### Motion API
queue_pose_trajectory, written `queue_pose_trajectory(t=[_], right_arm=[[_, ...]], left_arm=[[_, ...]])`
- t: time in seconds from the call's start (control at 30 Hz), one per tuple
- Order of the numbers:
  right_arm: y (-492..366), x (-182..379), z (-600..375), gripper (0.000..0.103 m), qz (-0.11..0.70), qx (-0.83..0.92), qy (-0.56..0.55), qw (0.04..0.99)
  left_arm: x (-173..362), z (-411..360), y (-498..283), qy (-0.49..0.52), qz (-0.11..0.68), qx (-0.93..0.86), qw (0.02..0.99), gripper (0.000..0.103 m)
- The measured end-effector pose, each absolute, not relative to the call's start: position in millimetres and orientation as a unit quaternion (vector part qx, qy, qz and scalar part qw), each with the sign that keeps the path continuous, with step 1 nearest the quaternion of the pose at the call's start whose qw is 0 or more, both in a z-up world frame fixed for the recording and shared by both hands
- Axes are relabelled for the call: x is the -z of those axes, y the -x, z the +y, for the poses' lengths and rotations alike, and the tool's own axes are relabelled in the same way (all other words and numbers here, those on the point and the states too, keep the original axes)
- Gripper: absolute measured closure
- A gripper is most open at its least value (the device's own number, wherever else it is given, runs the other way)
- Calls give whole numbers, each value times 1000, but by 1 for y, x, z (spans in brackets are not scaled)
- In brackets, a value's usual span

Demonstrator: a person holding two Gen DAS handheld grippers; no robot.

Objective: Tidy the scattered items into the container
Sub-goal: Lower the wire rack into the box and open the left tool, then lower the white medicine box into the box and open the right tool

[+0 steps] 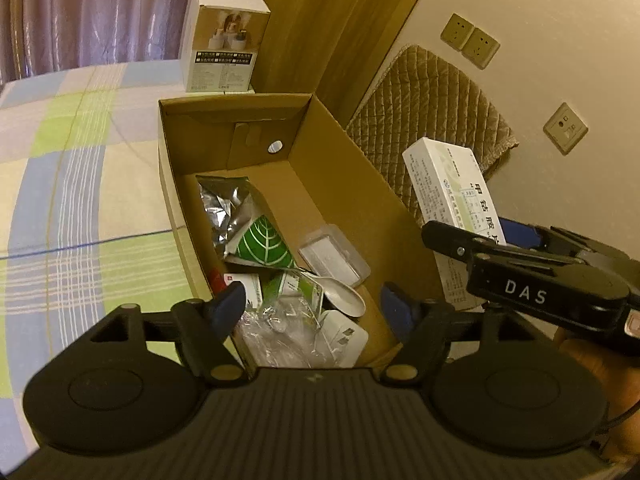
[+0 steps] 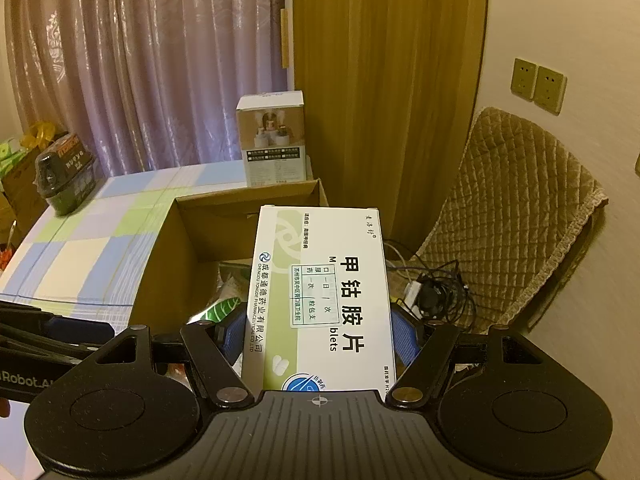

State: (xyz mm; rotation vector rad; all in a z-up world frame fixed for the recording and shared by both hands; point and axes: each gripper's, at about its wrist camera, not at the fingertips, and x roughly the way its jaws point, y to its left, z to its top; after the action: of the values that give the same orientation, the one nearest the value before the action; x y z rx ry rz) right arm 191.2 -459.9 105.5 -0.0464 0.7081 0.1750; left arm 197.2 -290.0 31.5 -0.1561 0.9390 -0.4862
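Observation:
An open cardboard box [image 1: 340, 152] stands on the checked bed cover and holds a foil pouch with a green leaf [image 1: 244, 220], a clear plastic case [image 1: 334, 258], a white spoon [image 1: 344, 300], small packets and clear wrap. My left gripper [image 1: 316, 308] is open and empty above the box's near end. My right gripper [image 2: 320, 330] is shut on a white and green medicine box [image 2: 320, 292], held above the cardboard box's [image 2: 200, 236] right edge. In the left wrist view the medicine box [image 1: 448, 184] shows to the right of the cardboard box's right wall.
A tall white product box [image 1: 224, 44] stands behind the cardboard box. A quilted brown chair [image 2: 516, 208] is at the right with cables and a charger [image 2: 432, 292] below it. A dark container [image 2: 66, 176] sits at the bed's far left. Wall sockets [image 2: 538, 84] are on the right wall.

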Motion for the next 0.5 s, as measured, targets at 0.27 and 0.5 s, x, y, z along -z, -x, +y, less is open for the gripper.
queue_pose_trajectory(t=[0.27,0.5], right_arm=[[-193,-100,-457,30,351,-89,22,932],[-196,-100,-452,30,351,-93,28,931]], left_arm=[[-28,-276,-195,81,454,219,860,34],[-29,-270,-193,80,453,216,861,34]])
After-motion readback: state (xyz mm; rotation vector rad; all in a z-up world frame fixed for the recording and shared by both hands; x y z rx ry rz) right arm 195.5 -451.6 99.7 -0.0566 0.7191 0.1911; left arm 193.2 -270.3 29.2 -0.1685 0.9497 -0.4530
